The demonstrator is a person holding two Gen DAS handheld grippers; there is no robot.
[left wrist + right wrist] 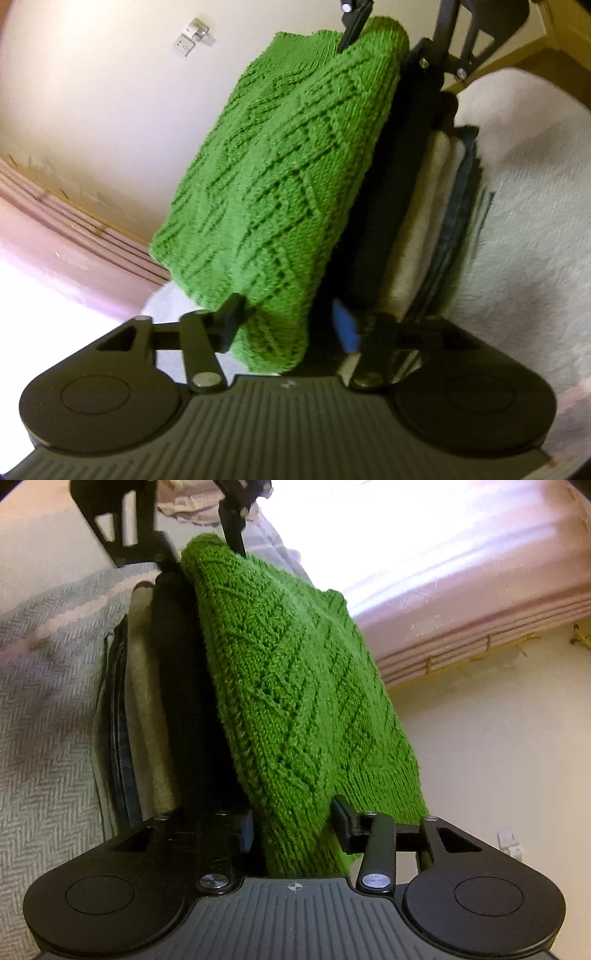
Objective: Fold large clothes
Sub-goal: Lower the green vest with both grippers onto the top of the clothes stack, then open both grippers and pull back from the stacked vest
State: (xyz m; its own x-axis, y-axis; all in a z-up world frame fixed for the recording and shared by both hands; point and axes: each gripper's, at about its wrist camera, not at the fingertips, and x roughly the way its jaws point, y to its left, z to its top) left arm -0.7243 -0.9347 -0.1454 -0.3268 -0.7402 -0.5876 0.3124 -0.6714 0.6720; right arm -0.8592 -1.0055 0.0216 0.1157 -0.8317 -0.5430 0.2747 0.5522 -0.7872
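green knit, folded into a thick slab: the sweater [273, 184] sits on top of a pile [417, 229] of other folded clothes (a black layer, a cream one, something dark blue beneath), and the pile rests on a pale herringbone bedcover [44, 701].

the relation that matters is this: the sweater's long axis runs straight from one gripper to the other, so each camera looks down its length and sees the other tool at the far end. the left gripper [291, 332] has one short end between its fingers, the right gripper [295, 830] has the opposite end, so neither hand is nearer; they share it evenly.

in the left view one black finger [231, 325] lies against the sweater's outer face while the blue-padded finger sits on the pile side, half hidden by the black layer. the spread looks middling, and whether the pads press the knit i cannot tell. the right view mirrors it: one finger [343, 823] at the knit's outer face, its partner buried in dark cloth on the other side, again a middling gap with contact unclear.

my guess is the sweater has been set on the pile and the next move is drawing both tools back along that long axis, away from each other, without dragging the ends out of square.

beyond, a cream wall and a pink bed frame [55, 236].
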